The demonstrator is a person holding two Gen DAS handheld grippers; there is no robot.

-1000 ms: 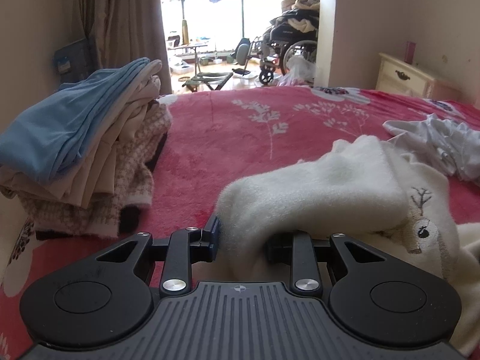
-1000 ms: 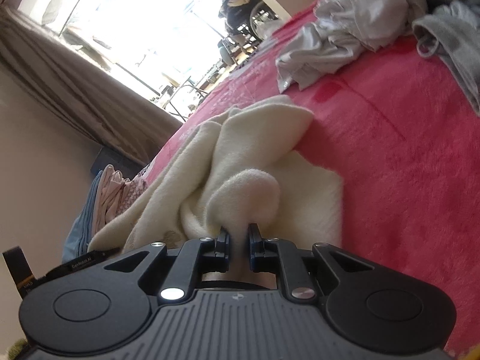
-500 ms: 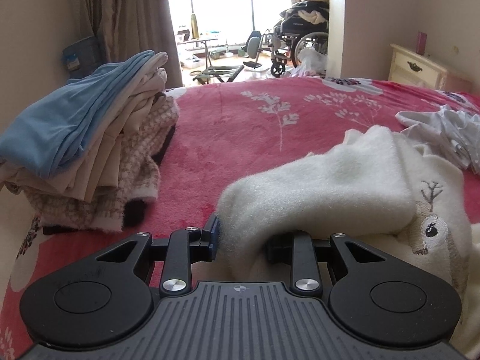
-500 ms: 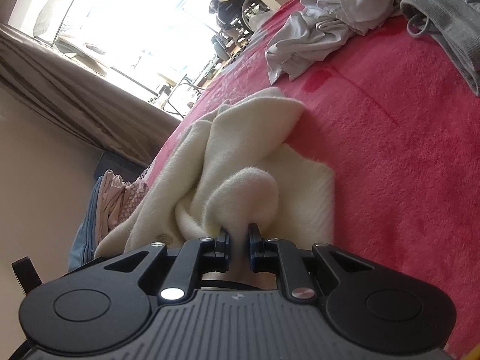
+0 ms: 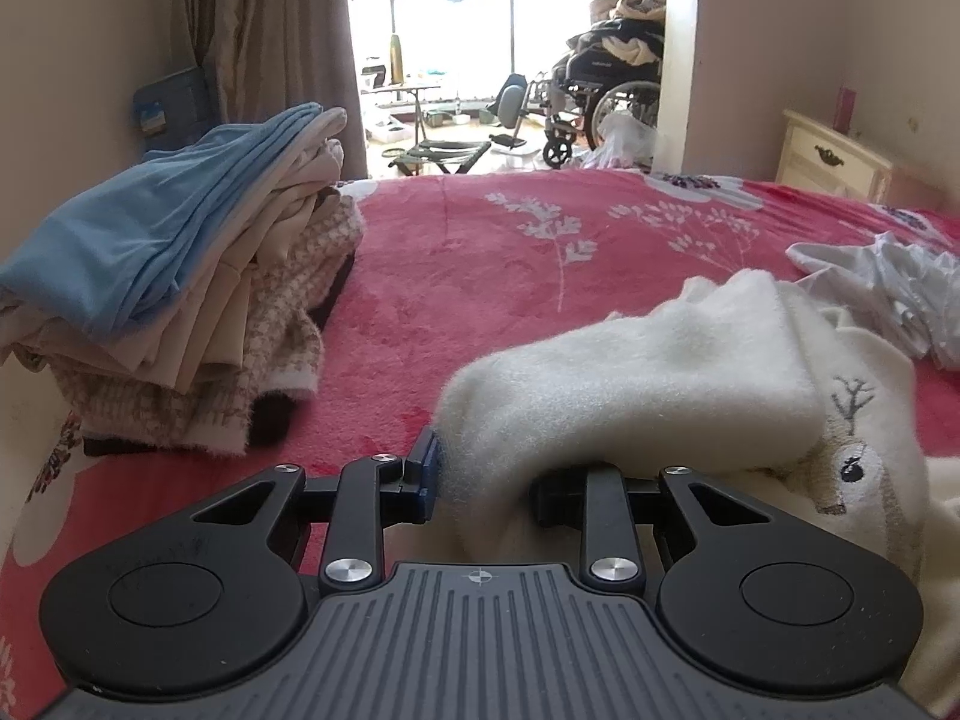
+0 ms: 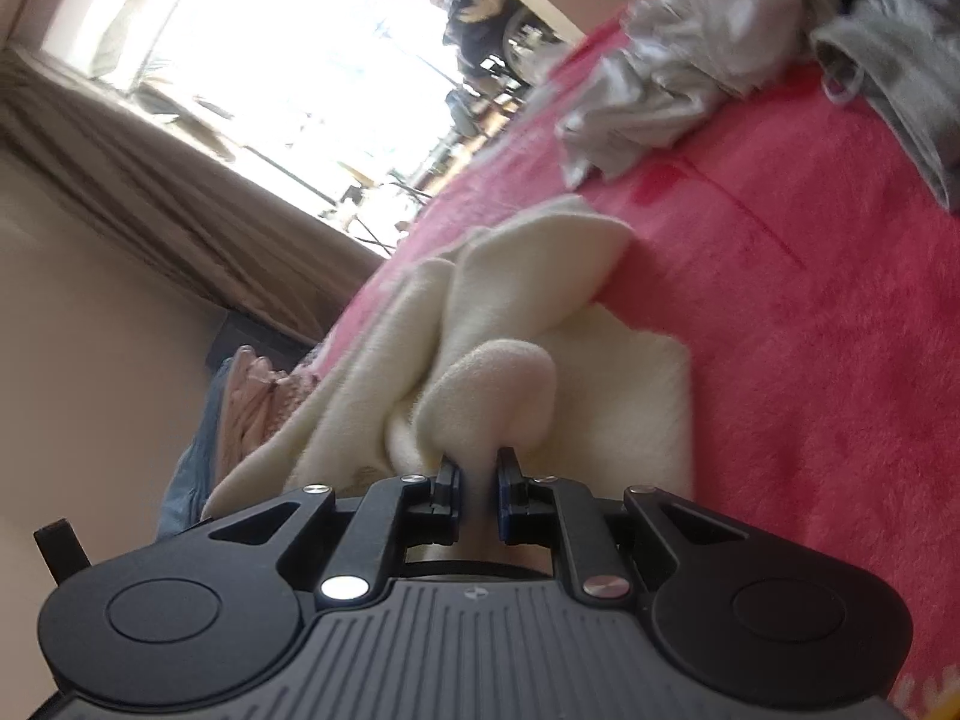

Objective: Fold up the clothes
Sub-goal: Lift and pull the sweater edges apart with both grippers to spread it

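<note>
Both grippers clamped on the cream fleece garment (image 5: 648, 384): left gripper (image 5: 480, 474) holds a thick bunched fold, right gripper (image 6: 477, 480) pinches a narrow fold. Garment lies crumpled on the red blanket (image 5: 480, 252), folded stack (image 5: 180, 276) to its left, loose grey clothes (image 6: 690, 60) beyond.

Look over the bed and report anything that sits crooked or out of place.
The folded stack at the left leans: its upper layers slide toward the edge, the blue top piece overhanging. A crumpled white garment lies unfolded at the right. The cream fleece, bunched, is pinched in both the left claw and right claw.
</note>
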